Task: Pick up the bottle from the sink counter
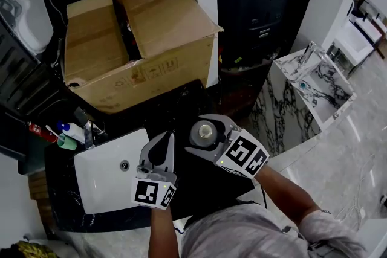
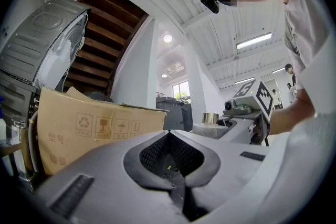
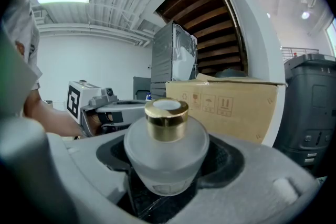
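Note:
The bottle (image 1: 205,131) is frosted glass with a gold cap, and it is lifted above the black counter (image 1: 208,187). My right gripper (image 1: 204,139) is shut on its round body. In the right gripper view the bottle (image 3: 167,150) stands upright between the two jaws of the right gripper (image 3: 167,178). My left gripper (image 1: 164,145) hovers just left of it, over the right edge of the sink, jaws pressed together and holding nothing. In the left gripper view the left gripper (image 2: 176,182) is shut, and the bottle's cap (image 2: 211,118) shows at the right.
A white sink basin (image 1: 106,177) is set in the counter at the left, with a faucet (image 1: 89,133) and small toiletries (image 1: 59,133) behind it. A large open cardboard box (image 1: 136,39) stands at the back. A marble basin (image 1: 314,84) lies to the right.

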{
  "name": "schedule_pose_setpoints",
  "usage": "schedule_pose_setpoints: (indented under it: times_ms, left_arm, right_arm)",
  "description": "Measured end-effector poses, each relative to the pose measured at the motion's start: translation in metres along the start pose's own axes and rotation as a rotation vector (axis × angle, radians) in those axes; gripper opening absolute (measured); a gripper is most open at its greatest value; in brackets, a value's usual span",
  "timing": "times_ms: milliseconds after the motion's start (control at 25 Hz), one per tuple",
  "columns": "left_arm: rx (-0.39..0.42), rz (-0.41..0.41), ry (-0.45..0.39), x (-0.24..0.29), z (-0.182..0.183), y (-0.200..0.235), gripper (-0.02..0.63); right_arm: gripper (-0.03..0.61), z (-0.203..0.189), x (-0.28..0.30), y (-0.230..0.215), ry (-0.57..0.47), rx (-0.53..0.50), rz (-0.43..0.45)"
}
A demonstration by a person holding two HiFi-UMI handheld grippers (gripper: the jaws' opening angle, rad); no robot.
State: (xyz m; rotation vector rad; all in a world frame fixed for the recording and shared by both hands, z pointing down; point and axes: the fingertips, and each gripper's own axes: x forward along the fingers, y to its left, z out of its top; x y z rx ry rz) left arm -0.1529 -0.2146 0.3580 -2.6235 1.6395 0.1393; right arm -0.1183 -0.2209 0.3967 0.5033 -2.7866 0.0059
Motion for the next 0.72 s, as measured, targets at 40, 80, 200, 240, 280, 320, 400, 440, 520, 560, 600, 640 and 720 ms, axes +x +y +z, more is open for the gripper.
schedule_pose_setpoints:
  times_ms: [40,80,200,240,280,320,400,440,520,560,600,640,720]
  left_arm:
    - [0.001,0.0,-0.001,-0.0006,0.001,-0.0005,0.002]
    - [0.003,-0.001,-0.003,-0.001,0.002,-0.0011,0.002]
    - [0.007,0.001,-0.004,-0.0024,0.0038,-0.002,0.002]
    - [0.008,0.002,-0.004,-0.003,0.0039,-0.0023,0.002]
    - [0.008,0.001,-0.004,-0.0035,0.004,-0.0025,0.002]
    - [0.009,0.001,-0.004,-0.0038,0.0039,-0.0027,0.002]
    - [0.01,0.001,-0.004,-0.0045,0.0038,-0.0032,0.002]
    - [0.011,0.001,-0.004,-0.0048,0.0037,-0.0035,0.002]
    - [0.012,0.001,-0.003,-0.0052,0.0035,-0.004,0.002]
    - [0.012,0.001,-0.002,-0.0052,0.0033,-0.0039,0.002]
    - [0.011,0.001,-0.001,-0.0051,0.0031,-0.0036,0.002]
    - [0.011,0.002,0.0,-0.0051,0.003,-0.0035,0.002]
    - [0.009,0.002,0.001,-0.005,0.0026,-0.0033,0.002]
  right_arm:
    - [0.336,0.0007,-0.0008,0.0009,-0.001,-0.001,0.001]
    - [0.336,0.0014,-0.0018,0.0014,-0.003,-0.002,0.002]
    - [0.336,0.0037,-0.005,0.0028,-0.008,-0.006,0.004]
    - [0.336,0.0041,-0.0059,0.0033,-0.009,-0.007,0.004]
    - [0.336,0.0043,-0.0067,0.0036,-0.009,-0.007,0.003]
    - [0.336,0.0044,-0.0073,0.0038,-0.009,-0.007,0.003]
    - [0.336,0.0045,-0.0084,0.0041,-0.01,-0.005,0.002]
    - [0.336,0.0045,-0.009,0.0043,-0.011,-0.005,0.002]
    - [0.336,0.0044,-0.0097,0.0046,-0.011,-0.006,0.002]
    - [0.336,0.0044,-0.0097,0.0048,-0.011,-0.006,0.003]
    - [0.336,0.0043,-0.0095,0.0048,-0.01,-0.006,0.003]
    - [0.336,0.0042,-0.0093,0.0049,-0.009,-0.005,0.004]
    - [0.336,0.0036,-0.0089,0.005,-0.007,-0.004,0.006]
